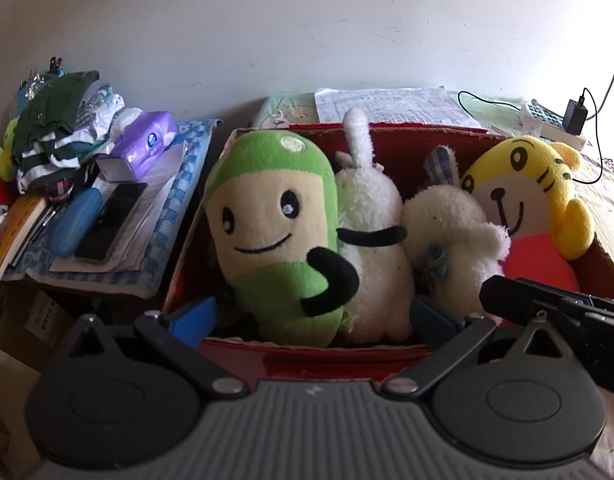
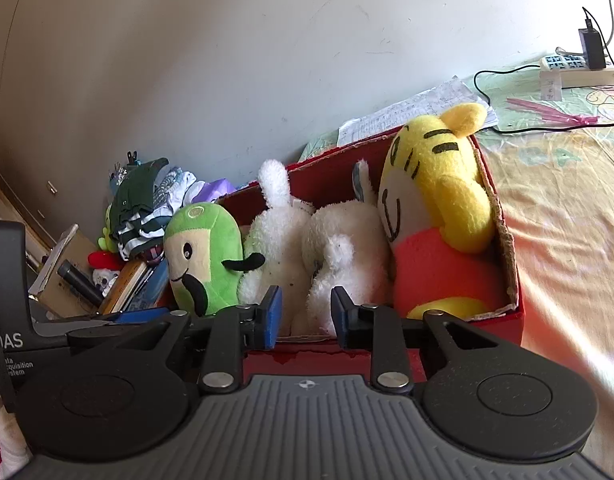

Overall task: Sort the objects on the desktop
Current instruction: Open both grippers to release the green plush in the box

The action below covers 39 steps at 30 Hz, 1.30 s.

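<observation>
toys mostly boxed, side pile still a mess

the red box point(image 1: 391, 360) sat on the bed sheet point(image 2: 567, 208) and already held four plush toys in a row: one green plush point(image 1: 267, 232) at the left end, two white plush ones in the middle (the taller white plush point(image 1: 371, 216) and the round white plush point(image 1: 451, 220)), and one yellow tiger plush point(image 1: 523, 200) at the right end, pressed against the box wall. so i'd guess the toy part of the sort was basically done.

what looked left was the heap beside the box: a purple tissue pack point(image 1: 147, 140), a blue case point(image 1: 77, 216), a dark phone-like slab point(image 1: 111, 220), some folded clothes point(image 1: 63, 136), books and papers. none of that looked sorted yet.

the left gripper point(image 1: 313, 314) was spread wide, empty, its fingers either side of the green and tall white toys at the near edge of the box. the right gripper point(image 2: 307, 316) was narrower but parted, gripping nothing, hovering at the near edge in front of the white toys.
</observation>
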Each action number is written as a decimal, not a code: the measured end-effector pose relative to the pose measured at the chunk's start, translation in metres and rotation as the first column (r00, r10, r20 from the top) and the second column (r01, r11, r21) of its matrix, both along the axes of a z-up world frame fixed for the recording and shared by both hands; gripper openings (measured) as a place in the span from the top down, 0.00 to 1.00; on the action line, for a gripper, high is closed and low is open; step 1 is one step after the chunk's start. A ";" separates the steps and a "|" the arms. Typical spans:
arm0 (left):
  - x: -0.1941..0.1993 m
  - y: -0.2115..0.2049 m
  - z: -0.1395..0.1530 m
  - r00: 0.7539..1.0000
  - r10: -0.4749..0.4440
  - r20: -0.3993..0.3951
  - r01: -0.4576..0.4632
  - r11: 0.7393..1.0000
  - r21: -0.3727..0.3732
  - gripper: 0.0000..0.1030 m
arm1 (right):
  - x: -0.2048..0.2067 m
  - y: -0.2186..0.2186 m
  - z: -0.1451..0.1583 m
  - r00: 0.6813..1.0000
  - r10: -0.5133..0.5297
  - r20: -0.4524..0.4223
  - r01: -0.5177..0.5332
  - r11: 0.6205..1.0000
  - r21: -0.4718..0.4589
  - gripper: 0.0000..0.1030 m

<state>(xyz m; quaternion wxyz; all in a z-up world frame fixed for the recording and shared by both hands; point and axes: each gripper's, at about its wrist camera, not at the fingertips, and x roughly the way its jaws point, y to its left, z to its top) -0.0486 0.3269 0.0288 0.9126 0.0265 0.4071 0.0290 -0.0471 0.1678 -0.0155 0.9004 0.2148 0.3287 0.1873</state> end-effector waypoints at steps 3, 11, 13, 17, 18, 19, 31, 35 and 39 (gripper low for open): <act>0.001 0.000 0.001 1.000 0.005 -0.007 -0.005 1.000 -0.002 0.01 | 0.002 0.003 0.002 1.000 0.022 0.000 -0.022 0.999 -0.036 0.73; -0.006 -0.004 0.020 0.997 0.077 0.003 -0.076 0.997 -0.017 0.01 | 0.002 -0.006 0.018 0.999 0.038 0.028 -0.037 0.998 -0.049 0.59; -0.007 -0.009 0.026 0.996 0.086 0.011 -0.086 0.996 -0.001 0.01 | -0.002 -0.009 0.027 0.997 0.023 0.071 -0.019 0.997 -0.068 0.56; -0.014 -0.025 0.042 0.996 0.068 0.056 -0.068 0.998 -0.001 0.01 | -0.006 -0.021 0.041 0.993 -0.039 0.113 0.052 0.993 -0.105 0.55; -0.016 -0.030 0.047 0.995 0.064 0.075 -0.064 0.998 0.003 0.01 | -0.008 -0.026 0.044 0.991 -0.061 0.120 0.074 0.991 -0.109 0.55; -0.019 -0.035 0.051 0.993 0.062 0.098 -0.063 0.998 0.010 0.01 | -0.008 -0.031 0.046 0.989 -0.086 0.121 0.099 0.989 -0.113 0.55; -0.014 -0.069 0.053 0.999 0.035 0.020 -0.035 0.999 -0.030 0.01 | -0.016 -0.066 0.046 0.981 -0.183 0.069 0.192 0.965 -0.176 0.51; -0.014 -0.068 0.049 0.999 0.048 -0.023 -0.049 0.998 -0.030 0.02 | -0.015 -0.063 0.041 0.984 -0.175 0.040 0.179 0.968 -0.177 0.51; -0.013 -0.054 0.049 0.998 0.057 -0.032 -0.059 0.997 -0.054 0.01 | -0.013 -0.054 0.045 0.985 -0.168 0.032 0.171 0.968 -0.183 0.51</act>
